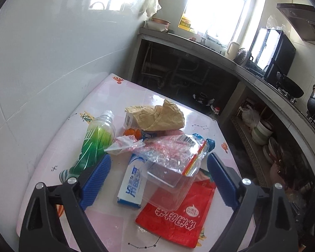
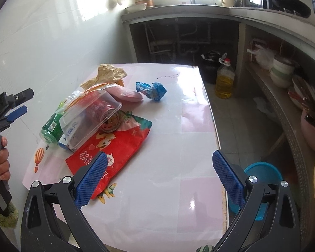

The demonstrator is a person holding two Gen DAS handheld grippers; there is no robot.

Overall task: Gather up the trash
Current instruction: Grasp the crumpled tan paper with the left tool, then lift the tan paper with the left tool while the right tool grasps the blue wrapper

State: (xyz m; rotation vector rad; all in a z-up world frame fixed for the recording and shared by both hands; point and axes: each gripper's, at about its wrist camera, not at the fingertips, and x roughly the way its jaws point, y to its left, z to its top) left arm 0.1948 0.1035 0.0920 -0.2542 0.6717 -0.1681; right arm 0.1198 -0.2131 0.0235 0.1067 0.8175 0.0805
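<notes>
The trash lies in one heap on the table (image 2: 168, 147), close to the wall side: a clear plastic box (image 1: 170, 178) on top of a red snack bag (image 1: 178, 216), a white and blue carton (image 1: 132, 187), a green bottle (image 1: 94, 145), crumpled brown paper (image 1: 157, 115), and a blue wrapper (image 2: 152, 90) a little apart from the rest. The left gripper (image 1: 157, 180) hangs above the heap with its jaws wide, nothing pressed between them; the clear box and the carton sit in the gap. The right gripper (image 2: 159, 180) is also spread wide and empty, over bare table beside the red bag. I judge the step to be the approach for a pick. The next move calls for lowering the left gripper and closing gently, because the thin box may slip or crush. A blue bin (image 2: 262, 180) stands on the floor beside the table, probably the goal.
</notes>
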